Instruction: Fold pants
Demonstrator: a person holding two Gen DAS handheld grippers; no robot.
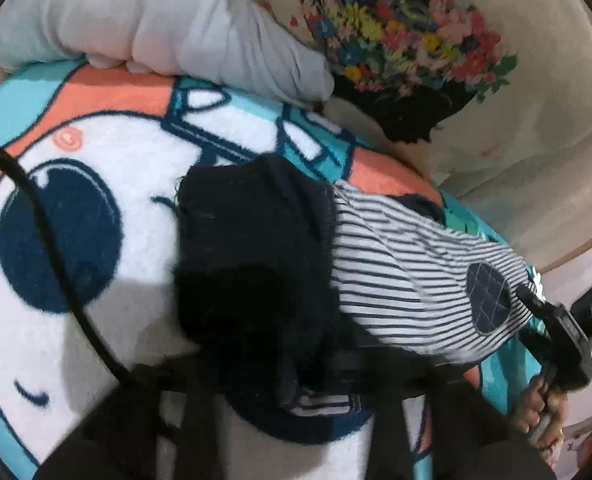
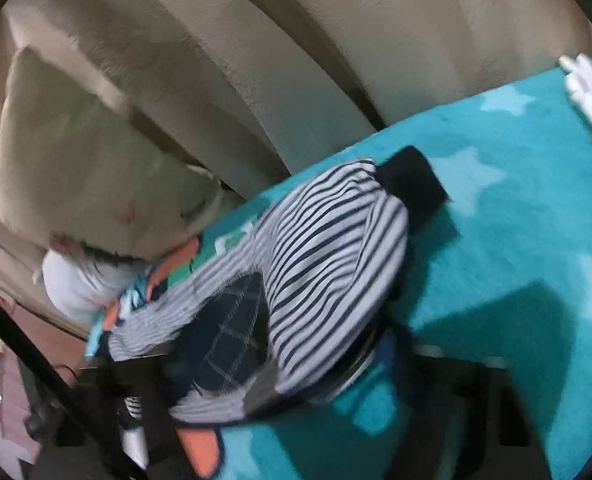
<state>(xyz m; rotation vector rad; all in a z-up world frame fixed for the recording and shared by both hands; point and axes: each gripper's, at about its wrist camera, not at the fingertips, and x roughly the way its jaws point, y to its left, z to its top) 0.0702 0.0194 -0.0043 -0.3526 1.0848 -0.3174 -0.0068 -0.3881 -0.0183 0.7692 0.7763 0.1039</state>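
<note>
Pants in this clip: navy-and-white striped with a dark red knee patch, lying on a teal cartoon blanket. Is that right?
Not quite. The knee patch is dark navy with a thin grid of stitching, not red; the left wrist view shows it. The pants are navy-and-white striped and lie on the teal cartoon blanket.

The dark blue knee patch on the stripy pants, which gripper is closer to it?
Right. The right gripper sits at the edge of the knee patch, by that pant leg. The left gripper is farther off, at the dark waistband end.
</note>
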